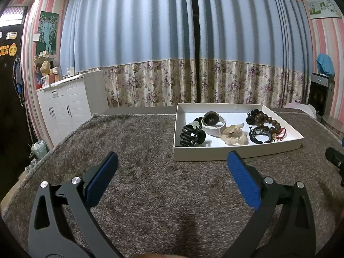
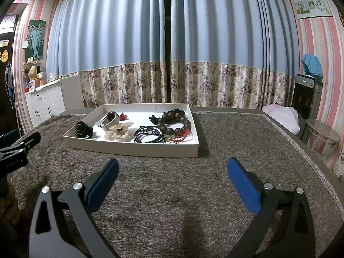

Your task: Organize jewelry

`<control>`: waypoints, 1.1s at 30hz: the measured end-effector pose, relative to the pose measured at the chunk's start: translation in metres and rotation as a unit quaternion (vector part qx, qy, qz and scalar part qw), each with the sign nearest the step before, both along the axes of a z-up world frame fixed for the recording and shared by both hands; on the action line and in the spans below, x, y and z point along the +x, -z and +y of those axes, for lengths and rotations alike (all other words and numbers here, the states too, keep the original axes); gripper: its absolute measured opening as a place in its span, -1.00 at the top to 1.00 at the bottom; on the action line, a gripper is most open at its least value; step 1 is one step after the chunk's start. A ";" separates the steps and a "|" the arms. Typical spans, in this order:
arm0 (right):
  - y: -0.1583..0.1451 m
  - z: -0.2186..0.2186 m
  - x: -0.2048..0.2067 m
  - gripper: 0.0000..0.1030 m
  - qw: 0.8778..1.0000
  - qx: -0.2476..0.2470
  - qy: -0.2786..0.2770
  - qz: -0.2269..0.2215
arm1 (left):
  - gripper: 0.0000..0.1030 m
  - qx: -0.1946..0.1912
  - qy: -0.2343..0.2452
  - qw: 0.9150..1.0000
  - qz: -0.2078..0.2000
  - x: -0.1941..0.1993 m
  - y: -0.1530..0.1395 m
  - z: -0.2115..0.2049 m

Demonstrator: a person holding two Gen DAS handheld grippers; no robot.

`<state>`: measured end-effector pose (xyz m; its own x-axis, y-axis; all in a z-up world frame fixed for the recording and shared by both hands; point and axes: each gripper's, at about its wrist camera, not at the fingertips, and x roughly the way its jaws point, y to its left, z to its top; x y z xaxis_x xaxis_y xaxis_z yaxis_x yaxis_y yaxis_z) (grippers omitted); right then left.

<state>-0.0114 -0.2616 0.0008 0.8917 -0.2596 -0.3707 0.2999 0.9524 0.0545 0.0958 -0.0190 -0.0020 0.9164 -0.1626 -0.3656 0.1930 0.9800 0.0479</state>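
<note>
A white tray [image 1: 215, 153] [image 2: 133, 147] stands on the grey carpeted table. In it lie a black hair claw [image 1: 191, 136] [image 2: 83, 130], a watch on a white stand [image 1: 211, 121] [image 2: 110, 118], a cream scrunchie [image 1: 234, 136] [image 2: 119, 132], black cord bracelets [image 1: 260, 135] [image 2: 147, 135] and a brown bead bracelet [image 1: 266, 120] [image 2: 176, 122]. My left gripper [image 1: 173, 162] is open and empty, short of the tray's front left. My right gripper [image 2: 173, 167] is open and empty, in front of the tray's right end.
The grey shaggy cloth [image 1: 139, 172] [image 2: 236, 139] covers the table. A white cabinet [image 1: 66, 101] stands at the left wall. A round stool [image 2: 322, 137] and a black appliance [image 2: 305, 94] stand at the right. The other gripper shows at the edge [image 2: 13, 150].
</note>
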 end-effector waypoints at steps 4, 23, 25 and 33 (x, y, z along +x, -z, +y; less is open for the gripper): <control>0.000 0.000 0.000 -0.95 1.000 0.000 0.000 0.000 | -0.94 -0.001 -0.003 1.000 0.000 0.001 0.000 0.001; -0.001 0.000 0.001 -0.95 1.000 -0.001 -0.001 0.001 | -0.94 -0.002 -0.004 1.000 0.002 0.002 0.000 0.001; -0.001 0.000 0.001 -0.95 1.000 -0.001 0.000 0.000 | -0.94 -0.003 -0.005 1.000 0.002 0.001 0.000 0.001; -0.001 0.000 0.001 -0.95 1.000 -0.001 -0.001 0.000 | -0.94 -0.002 -0.006 1.000 0.002 0.002 0.000 0.001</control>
<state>-0.0104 -0.2616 0.0018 0.8918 -0.2589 -0.3711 0.2986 0.9529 0.0528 0.0974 -0.0177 -0.0019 0.9169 -0.1528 -0.3686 0.1809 0.9826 0.0425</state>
